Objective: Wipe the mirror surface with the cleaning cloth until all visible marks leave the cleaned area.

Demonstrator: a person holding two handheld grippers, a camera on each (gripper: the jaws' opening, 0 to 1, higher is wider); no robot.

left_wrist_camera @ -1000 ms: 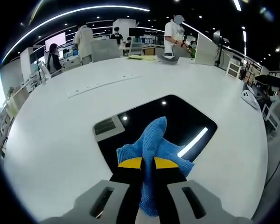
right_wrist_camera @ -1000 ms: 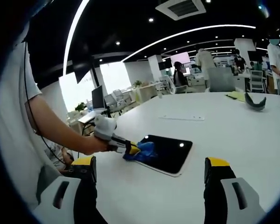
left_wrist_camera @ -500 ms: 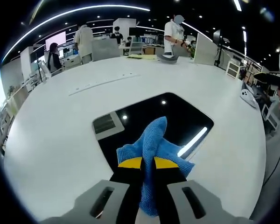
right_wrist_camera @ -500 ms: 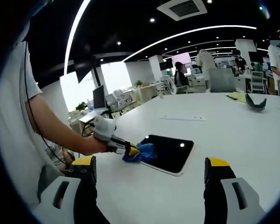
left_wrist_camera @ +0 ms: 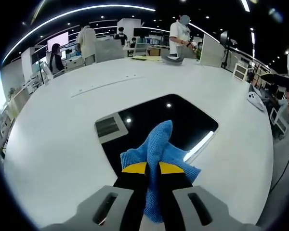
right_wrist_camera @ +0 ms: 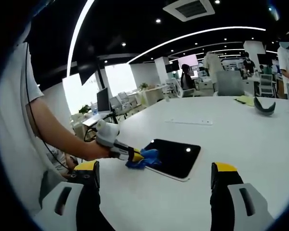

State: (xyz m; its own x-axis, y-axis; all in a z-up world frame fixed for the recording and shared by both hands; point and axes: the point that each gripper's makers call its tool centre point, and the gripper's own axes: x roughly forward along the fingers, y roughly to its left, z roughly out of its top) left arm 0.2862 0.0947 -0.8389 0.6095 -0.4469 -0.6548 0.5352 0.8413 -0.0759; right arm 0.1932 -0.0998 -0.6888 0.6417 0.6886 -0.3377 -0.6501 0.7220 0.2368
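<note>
In the left gripper view, the left gripper (left_wrist_camera: 152, 168) rises from six o'clock, its two yellow-tipped jaws pressed together on a blue cleaning cloth (left_wrist_camera: 158, 153). The cloth sticks up between the jaws toward twelve o'clock and spills out at both sides. Its folded tip lies over the near edge of the mirror (left_wrist_camera: 168, 120), a dark, glossy rectangular panel lying flat on the white table (left_wrist_camera: 62, 139). The mirror reflects small ceiling lights and a bright strip of light near its four o'clock edge. At about ten o'clock on the mirror, a grey vent shows as a reflection.

Farther out on the table, toward twelve o'clock, lies a dark curved object (left_wrist_camera: 174, 59), with several people standing behind it in an open office.

In the right gripper view, the right gripper (right_wrist_camera: 154, 178) has its two jaws standing wide apart at the bottom, at seven and five o'clock, with nothing between them. It hangs above the table, well apart from the mirror (right_wrist_camera: 176, 156). At about nine o'clock from the mirror, a person's hand (right_wrist_camera: 94, 150) holds the left gripper (right_wrist_camera: 130, 154), with the cloth (right_wrist_camera: 144, 158) resting on the mirror's near corner. The dark curved object (right_wrist_camera: 263, 105) sits at three o'clock.
</note>
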